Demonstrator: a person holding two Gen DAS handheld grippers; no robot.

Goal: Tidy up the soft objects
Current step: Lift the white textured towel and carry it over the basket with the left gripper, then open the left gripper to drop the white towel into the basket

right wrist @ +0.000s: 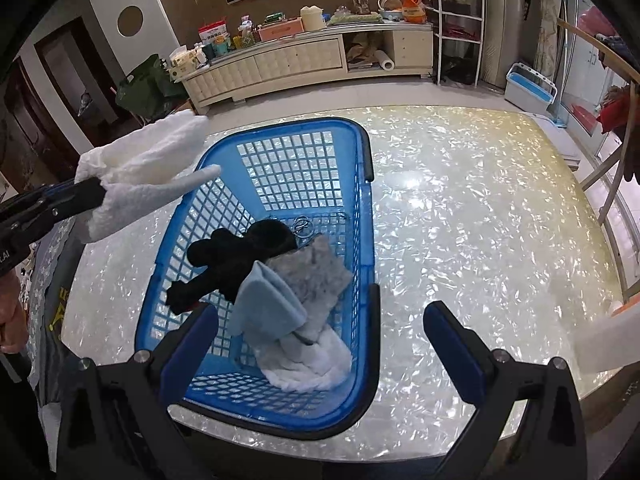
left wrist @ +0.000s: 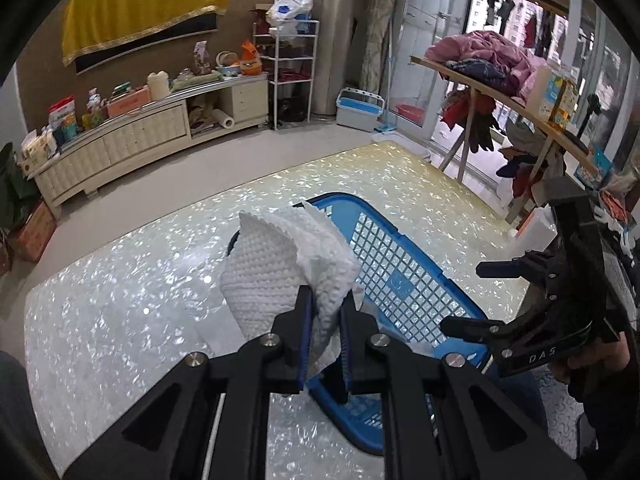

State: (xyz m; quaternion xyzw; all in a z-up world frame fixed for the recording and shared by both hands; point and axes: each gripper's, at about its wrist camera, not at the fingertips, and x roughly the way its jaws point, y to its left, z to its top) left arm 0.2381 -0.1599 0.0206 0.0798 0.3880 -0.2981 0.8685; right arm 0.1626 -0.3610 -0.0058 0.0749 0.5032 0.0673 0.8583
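Observation:
My left gripper (left wrist: pixel 325 312) is shut on a white textured cloth (left wrist: pixel 276 268) and holds it in the air over the left rim of a blue plastic basket (left wrist: pixel 404 280). The cloth also shows in the right wrist view (right wrist: pixel 148 168), left of the basket (right wrist: pixel 360 208). Inside the basket lie a black soft item (right wrist: pixel 232 256), a grey furry cloth (right wrist: pixel 316 276), a light blue cloth (right wrist: pixel 268 304) and a white cloth (right wrist: pixel 312 368). My right gripper (right wrist: pixel 320 324) is open and empty above the basket's near end; it also shows in the left wrist view (left wrist: pixel 464 296).
The basket stands on a shiny pearl-patterned table (right wrist: pixel 460 220). A white bottle (right wrist: pixel 608 340) stands at the table's right edge. A wooden rack with clothes (left wrist: pixel 492 60) is to the right. A cream sideboard (left wrist: pixel 132 136) runs along the far wall.

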